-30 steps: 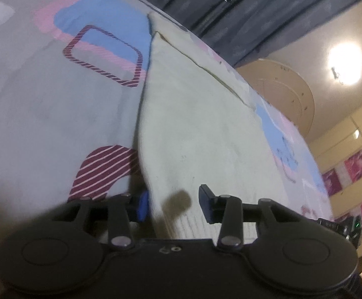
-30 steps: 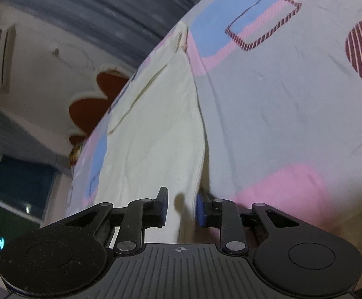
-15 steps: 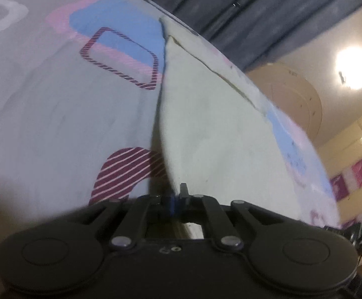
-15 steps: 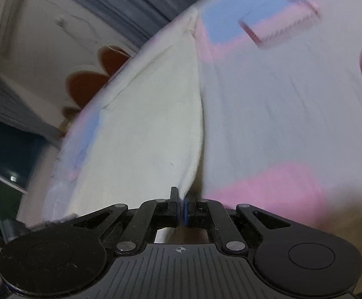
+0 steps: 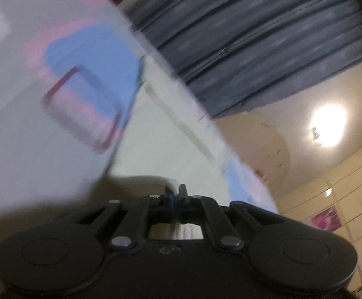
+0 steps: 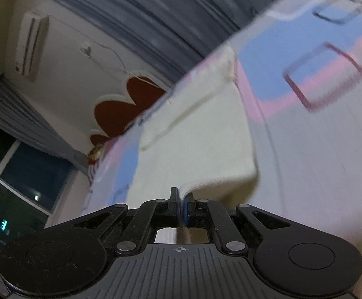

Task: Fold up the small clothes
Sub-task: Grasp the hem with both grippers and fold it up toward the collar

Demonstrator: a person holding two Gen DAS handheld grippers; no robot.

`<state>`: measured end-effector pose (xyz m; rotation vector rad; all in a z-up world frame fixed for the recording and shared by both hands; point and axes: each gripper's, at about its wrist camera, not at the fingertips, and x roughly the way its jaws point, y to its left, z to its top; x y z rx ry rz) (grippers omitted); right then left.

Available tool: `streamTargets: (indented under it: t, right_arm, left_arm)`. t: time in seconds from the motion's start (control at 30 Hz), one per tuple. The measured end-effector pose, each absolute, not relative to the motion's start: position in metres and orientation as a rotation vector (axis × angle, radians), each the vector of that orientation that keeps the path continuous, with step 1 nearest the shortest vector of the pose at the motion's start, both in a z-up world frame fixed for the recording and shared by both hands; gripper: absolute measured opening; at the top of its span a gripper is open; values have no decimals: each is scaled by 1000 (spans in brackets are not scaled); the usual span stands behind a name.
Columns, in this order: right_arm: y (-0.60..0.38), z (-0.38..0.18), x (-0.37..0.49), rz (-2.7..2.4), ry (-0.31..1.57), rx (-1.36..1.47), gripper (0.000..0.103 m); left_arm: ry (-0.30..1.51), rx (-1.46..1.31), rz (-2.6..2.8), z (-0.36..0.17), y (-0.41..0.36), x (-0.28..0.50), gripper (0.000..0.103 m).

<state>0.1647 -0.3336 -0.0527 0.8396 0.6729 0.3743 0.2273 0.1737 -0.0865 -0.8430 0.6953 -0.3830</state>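
Garment [image 5: 161, 144] on bedsheet [image 5: 31, 154], curtain [image 5: 255, 37] behind.

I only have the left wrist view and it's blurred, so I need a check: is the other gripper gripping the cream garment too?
Observer: Yes. The right gripper is shut on the cream garment's near edge, which curls up from the bedsheet.
Operator: Is my left gripper pinching it as well?
Observer: Yes, on its near edge. The right view adds a seam line running across the garment's far part.
Operator: Anything beyond the bed there?
Observer: A wall air conditioner and a dark window.
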Motion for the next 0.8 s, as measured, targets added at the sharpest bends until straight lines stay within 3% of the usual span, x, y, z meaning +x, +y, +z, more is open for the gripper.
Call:
streamTargets:
  t: [0.33,0.6,0.8]
  right_arm:
    - [-363,-28,298,260,654,938,2]
    - [-379,-70,427,236,691,1024,2]
    - [-390,-112,475,203,749,1094,2]
  left_arm:
    - [601,-960,-339,-63,159,358,2]
    - [656,-976,-217,-92,159,458,2]
    - [717,-969,-171,-117,157,505,2]
